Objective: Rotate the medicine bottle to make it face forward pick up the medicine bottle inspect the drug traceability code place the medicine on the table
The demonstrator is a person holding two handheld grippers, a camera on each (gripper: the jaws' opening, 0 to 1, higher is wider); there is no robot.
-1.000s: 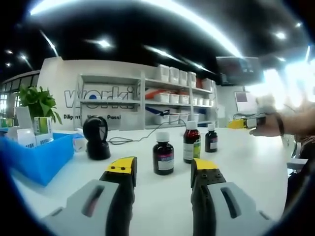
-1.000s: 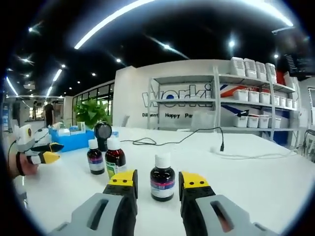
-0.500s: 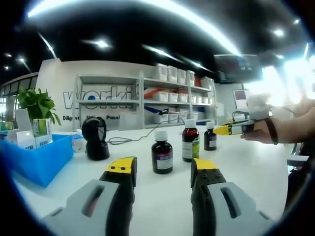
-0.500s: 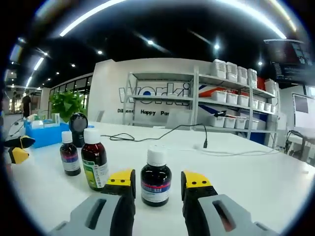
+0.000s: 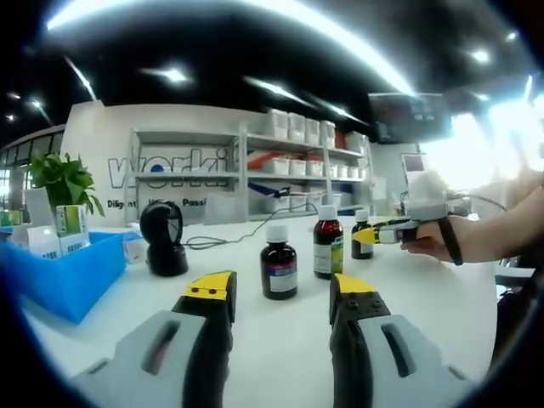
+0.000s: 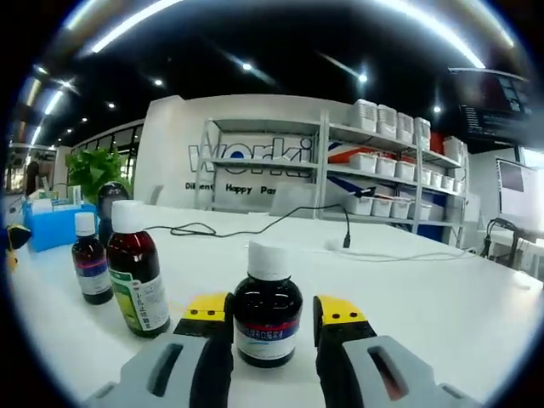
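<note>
Jaws of the right gripper stand spread, flanking the upright medicine bottle at 12 o'clock on the white counter, contact unclear. Left gripper jaws gape wide, a purple-labelled bottle ahead at 12 o'clock, well apart.

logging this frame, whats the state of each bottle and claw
small dark bottle with red-banded label: upright, capped, between right claw's jaws, not gripped
tall brown bottle with green label: upright, capped
small dark bottle with purple label: upright, capped
right claw: open
left claw: open, empty
</note>
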